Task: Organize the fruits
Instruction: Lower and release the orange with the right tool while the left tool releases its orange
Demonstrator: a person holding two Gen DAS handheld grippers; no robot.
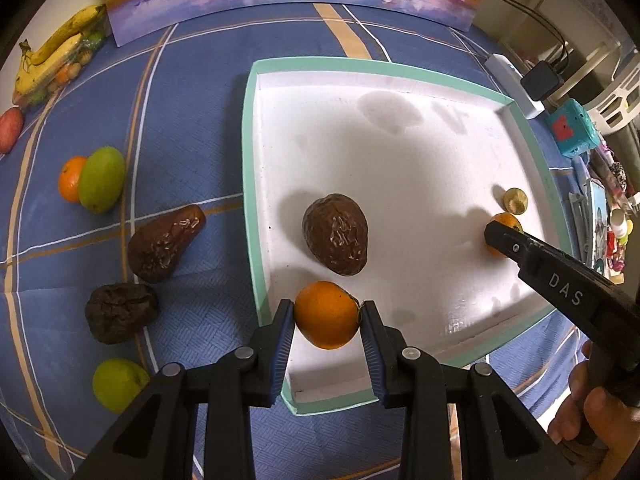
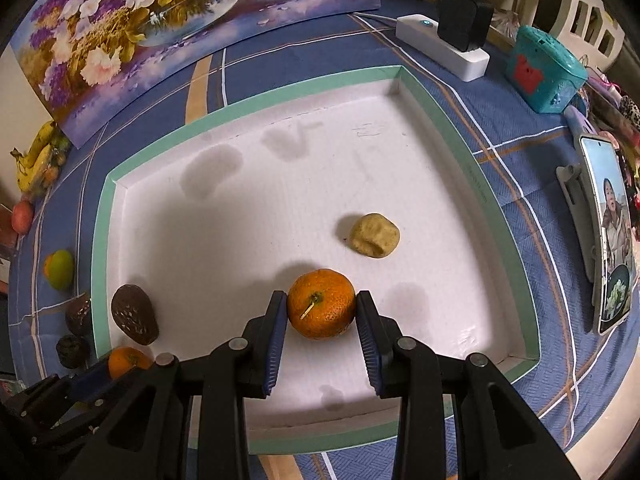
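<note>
Currently we hold an orange in each gripper over the tray (image 1: 250,168) | left gripper (image 1: 327,316) clamped on left orange (image 1: 326,314) | right gripper (image 2: 321,308) clamped on right orange (image 2: 321,309) | risk: round fruit rolls after release.

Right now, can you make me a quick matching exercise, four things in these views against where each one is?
Things:
1. orange with stem
2. brown avocado
3. pale lumpy fruit
4. bananas

Places:
A. far left edge of the tablecloth, outside the tray
B. lying free mid-tray, near the tray's left wall
C. between the right hand-held gripper fingers
D. lying free in the tray, just beyond the right hand-held gripper

Pairs: 1-C, 2-B, 3-D, 4-A
</note>
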